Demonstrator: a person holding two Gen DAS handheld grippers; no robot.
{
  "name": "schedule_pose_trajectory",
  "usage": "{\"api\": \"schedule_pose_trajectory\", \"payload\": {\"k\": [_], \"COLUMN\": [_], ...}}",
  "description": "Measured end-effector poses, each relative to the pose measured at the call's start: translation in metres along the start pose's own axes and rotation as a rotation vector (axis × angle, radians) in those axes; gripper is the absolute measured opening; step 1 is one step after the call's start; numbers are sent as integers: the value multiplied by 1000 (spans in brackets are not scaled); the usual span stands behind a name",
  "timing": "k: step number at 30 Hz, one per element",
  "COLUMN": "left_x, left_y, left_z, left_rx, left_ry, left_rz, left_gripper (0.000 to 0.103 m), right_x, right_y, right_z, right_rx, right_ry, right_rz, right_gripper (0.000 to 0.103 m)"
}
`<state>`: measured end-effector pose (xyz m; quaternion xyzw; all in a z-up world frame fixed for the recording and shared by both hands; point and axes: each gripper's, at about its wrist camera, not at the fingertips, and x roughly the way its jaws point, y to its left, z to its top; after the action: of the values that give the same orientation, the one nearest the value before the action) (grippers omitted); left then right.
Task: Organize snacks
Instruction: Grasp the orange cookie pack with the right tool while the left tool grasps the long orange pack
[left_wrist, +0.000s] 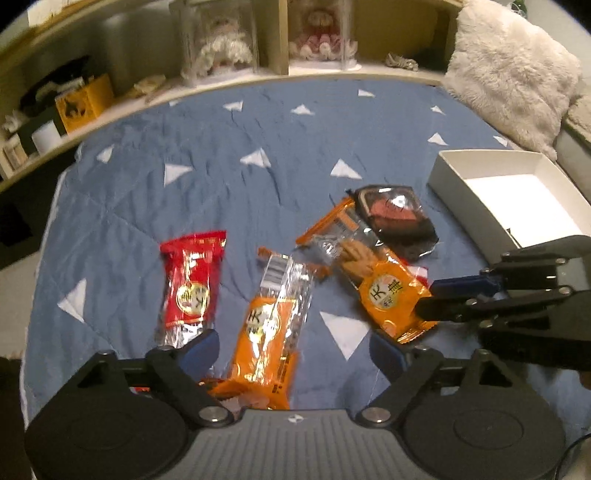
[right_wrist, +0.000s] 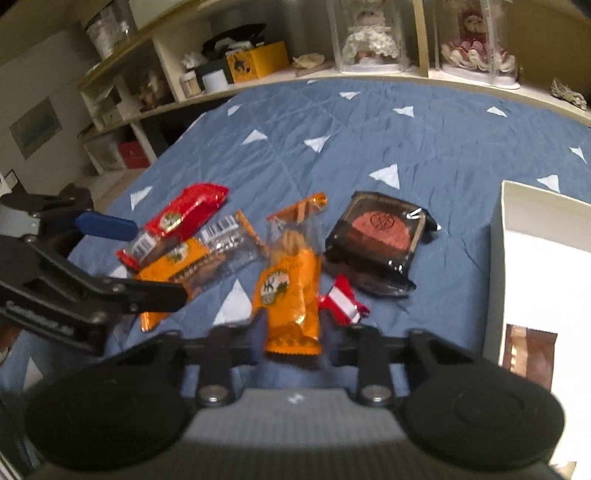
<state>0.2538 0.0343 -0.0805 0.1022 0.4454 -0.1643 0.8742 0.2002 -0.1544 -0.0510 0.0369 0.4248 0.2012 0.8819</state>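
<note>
Snack packets lie on a blue bedspread (left_wrist: 207, 177). My left gripper (left_wrist: 295, 350) (right_wrist: 159, 262) is open, and its blue pads stand on either side of an orange packet (left_wrist: 266, 332) (right_wrist: 177, 269) without touching it. A red packet (left_wrist: 192, 280) (right_wrist: 184, 214) lies just left of it. My right gripper (right_wrist: 291, 343) (left_wrist: 424, 301) is shut on the near end of a second orange packet (right_wrist: 291, 295) (left_wrist: 391, 295). Beyond it are a dark-wrapped round cake (right_wrist: 376, 236) (left_wrist: 399, 218) and a small red-and-white candy (right_wrist: 343, 299).
A white open box (left_wrist: 465, 203) (right_wrist: 496, 258) stands at the right with a brown packet (right_wrist: 532, 350) inside. A fluffy white pillow (left_wrist: 509, 74) lies behind it. Shelves with cased dolls (right_wrist: 369, 40) and a yellow box (right_wrist: 258, 61) run along the bed's far edge.
</note>
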Motion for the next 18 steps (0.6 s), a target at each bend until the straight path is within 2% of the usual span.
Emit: {"api": "schedule_pose_trajectory", "payload": {"k": [9,14,18], "left_x": [8,6,2], "left_y": [10,6,-2], "left_z": [-6,-8,-11], "left_rx": [-40,-31,-30], "left_ry": [61,89,124], "left_rz": [-28,-73,-140], "left_gripper": [76,74,71], "right_x": [-22,-43,-58], "right_y": [0,-8,-12], "right_z": [-8,-21,-28], "right_rx": [-26,-1,23], "right_ry": [63,127,130], "right_rz": [16,15,6], "right_gripper": [20,19,21]}}
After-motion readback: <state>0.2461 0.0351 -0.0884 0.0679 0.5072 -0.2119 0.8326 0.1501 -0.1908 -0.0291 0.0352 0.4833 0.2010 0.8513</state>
